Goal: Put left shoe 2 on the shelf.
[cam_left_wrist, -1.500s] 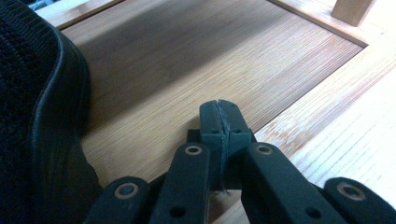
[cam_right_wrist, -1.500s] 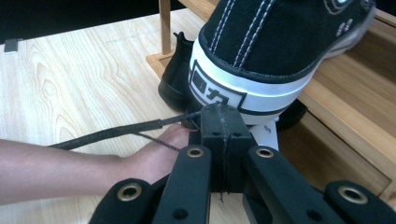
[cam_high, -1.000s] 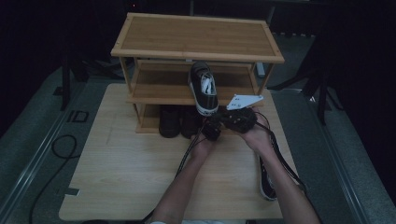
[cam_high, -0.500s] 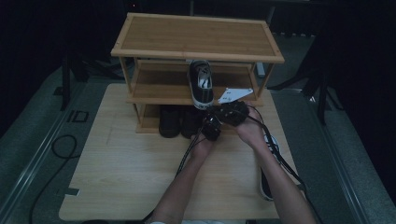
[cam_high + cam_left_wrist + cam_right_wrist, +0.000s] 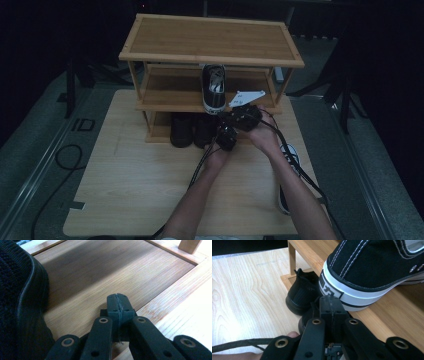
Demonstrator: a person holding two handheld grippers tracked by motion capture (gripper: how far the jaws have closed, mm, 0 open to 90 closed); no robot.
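A shelf rack (image 5: 212, 40) stands at the far side of the table (image 5: 130, 185). On its middle shelf (image 5: 170, 90) sits one sneaker (image 5: 214, 89), heel toward the person, overhanging the front edge. Two shoes (image 5: 192, 130) stand side by side on the bottom shelf (image 5: 105, 272), below and slightly left of the sneaker. Another sneaker (image 5: 289, 170) lies on the table near its right edge. Both grippers sit just before the rack, right of the shoes: left gripper (image 5: 226, 136) low at the bottom shelf, right gripper (image 5: 243, 116) above it beside the sneaker's heel.
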